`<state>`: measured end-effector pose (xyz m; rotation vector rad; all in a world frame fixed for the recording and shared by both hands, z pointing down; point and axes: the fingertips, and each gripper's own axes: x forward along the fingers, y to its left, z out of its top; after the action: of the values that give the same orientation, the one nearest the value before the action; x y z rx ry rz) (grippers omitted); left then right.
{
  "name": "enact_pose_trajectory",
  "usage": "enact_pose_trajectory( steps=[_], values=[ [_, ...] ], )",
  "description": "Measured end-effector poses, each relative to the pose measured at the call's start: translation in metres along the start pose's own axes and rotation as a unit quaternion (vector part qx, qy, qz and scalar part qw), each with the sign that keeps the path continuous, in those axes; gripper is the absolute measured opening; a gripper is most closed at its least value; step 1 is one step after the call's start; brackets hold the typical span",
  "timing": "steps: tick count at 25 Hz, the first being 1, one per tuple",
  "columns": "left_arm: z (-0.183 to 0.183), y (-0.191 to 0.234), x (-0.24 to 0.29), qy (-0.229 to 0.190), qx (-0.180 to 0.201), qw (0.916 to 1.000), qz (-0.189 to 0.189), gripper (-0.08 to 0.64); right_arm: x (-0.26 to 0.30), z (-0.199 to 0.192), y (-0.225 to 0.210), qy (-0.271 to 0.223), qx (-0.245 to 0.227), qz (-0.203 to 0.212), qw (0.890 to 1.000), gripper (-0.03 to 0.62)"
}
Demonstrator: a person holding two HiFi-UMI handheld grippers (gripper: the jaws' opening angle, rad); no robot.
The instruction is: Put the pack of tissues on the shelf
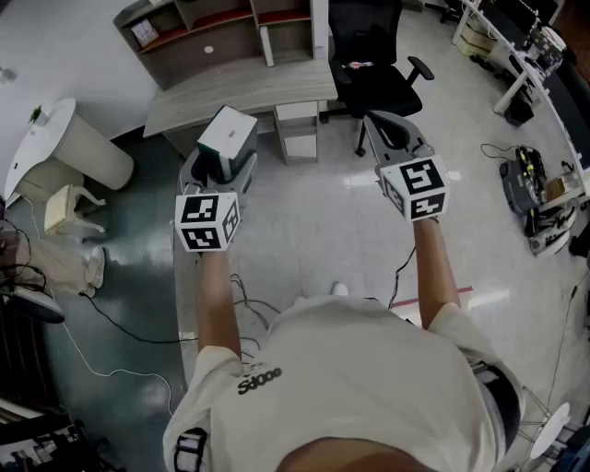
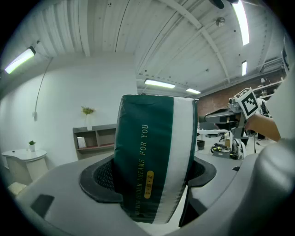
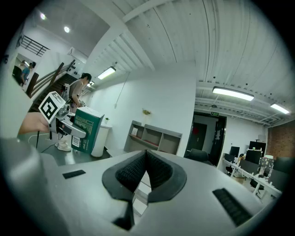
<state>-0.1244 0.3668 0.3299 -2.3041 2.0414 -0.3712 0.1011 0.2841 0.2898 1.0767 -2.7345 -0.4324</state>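
The left gripper [image 1: 221, 164] clasps the green-and-white pack of tissues [image 2: 152, 156] upright in mid-air, while the right gripper [image 3: 144, 177] beside it is pinched closed on nothing. Ahead of both, past a pale desk [image 1: 249, 92], waits the open shelf [image 1: 221, 28], well apart from the pack. The carry appears under way, and the next move likely calls for stepping forward and reaching over the desk. A black office chair [image 1: 373, 69] stands ahead of the right gripper on the glossy floor [image 1: 313, 230].
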Motion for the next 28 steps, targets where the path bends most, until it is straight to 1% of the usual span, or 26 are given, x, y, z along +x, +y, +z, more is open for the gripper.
enact_pose_trajectory(
  steps=[6,10,13,17,22,28],
  values=[
    [0.005,-0.019,0.009,0.001,0.006,1.0,0.0,0.39,-0.009,-0.006,-0.018,-0.013,0.007,0.001,1.0,0.006],
    [0.005,-0.03,0.019,0.007,0.005,1.0,0.004,0.39,-0.011,-0.011,-0.03,-0.026,0.007,0.015,1.0,0.006],
    [0.005,-0.044,0.031,0.013,0.005,0.9999,0.007,0.39,-0.013,-0.02,-0.043,-0.03,0.002,0.022,0.999,0.006],
    [0.005,-0.065,0.047,0.021,0.006,0.9997,0.011,0.39,-0.013,-0.036,-0.066,-0.031,0.011,0.032,0.999,0.006],
    [0.001,-0.081,0.066,0.036,0.003,0.9993,0.011,0.39,-0.007,-0.053,-0.085,-0.025,0.015,0.046,0.999,0.006],
    [0.005,-0.083,0.094,0.037,0.007,0.9993,0.007,0.39,0.008,-0.064,-0.108,-0.024,0.022,0.041,0.999,0.006]
  ],
)
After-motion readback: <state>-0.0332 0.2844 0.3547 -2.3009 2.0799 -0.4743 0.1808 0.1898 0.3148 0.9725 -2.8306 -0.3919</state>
